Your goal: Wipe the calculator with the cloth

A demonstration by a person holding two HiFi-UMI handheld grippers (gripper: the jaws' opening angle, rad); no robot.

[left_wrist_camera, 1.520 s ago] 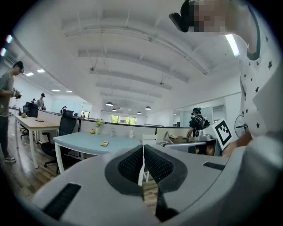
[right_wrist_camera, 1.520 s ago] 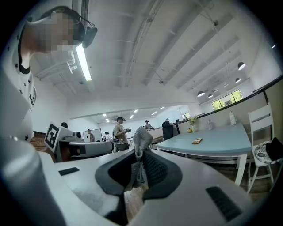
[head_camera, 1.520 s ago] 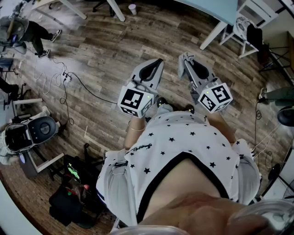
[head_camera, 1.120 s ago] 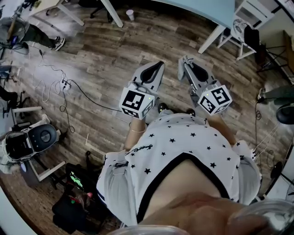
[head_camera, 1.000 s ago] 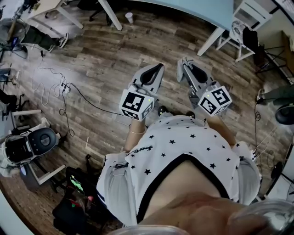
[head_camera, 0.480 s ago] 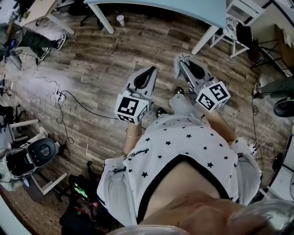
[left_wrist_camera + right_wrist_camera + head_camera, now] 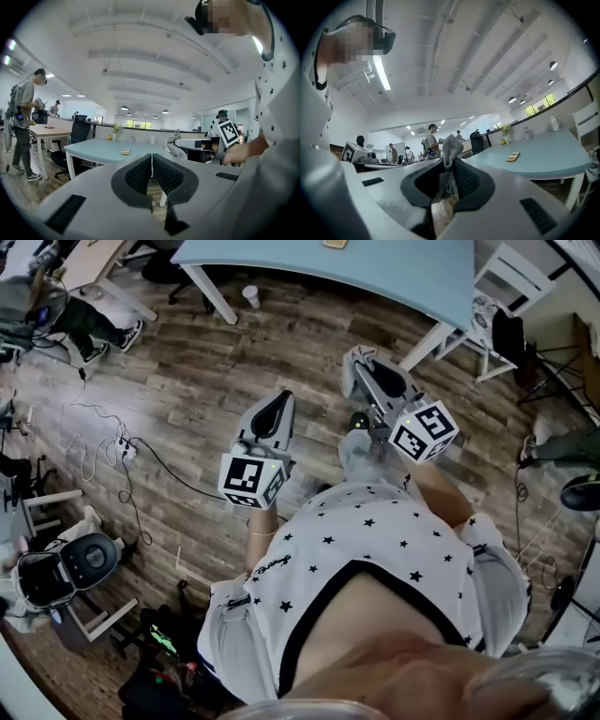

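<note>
The calculator [image 7: 333, 244] lies small and flat on a light blue table [image 7: 394, 268] ahead of me; it also shows as the calculator [image 7: 125, 152] and the calculator [image 7: 513, 156] in the two gripper views. My right gripper [image 7: 356, 362] is held in the air above the wooden floor, short of the table, shut on a grey cloth [image 7: 450, 147]. The cloth [image 7: 174, 145] sticks out past its tips. My left gripper [image 7: 275, 401] hangs lower and to the left, shut with nothing between the jaws. Both are well short of the calculator.
A white chair [image 7: 511, 268] stands right of the table, and a paper cup [image 7: 250, 294] sits on the floor by a table leg. Cables [image 7: 103, 437] run over the floor at left. A person [image 7: 21, 126] stands by another desk. Bags [image 7: 159, 662] lie behind me.
The view has moved towards the blue table, which now fills more of the top. The left gripper has dropped down and left; the right one has stayed shut on the cloth.
</note>
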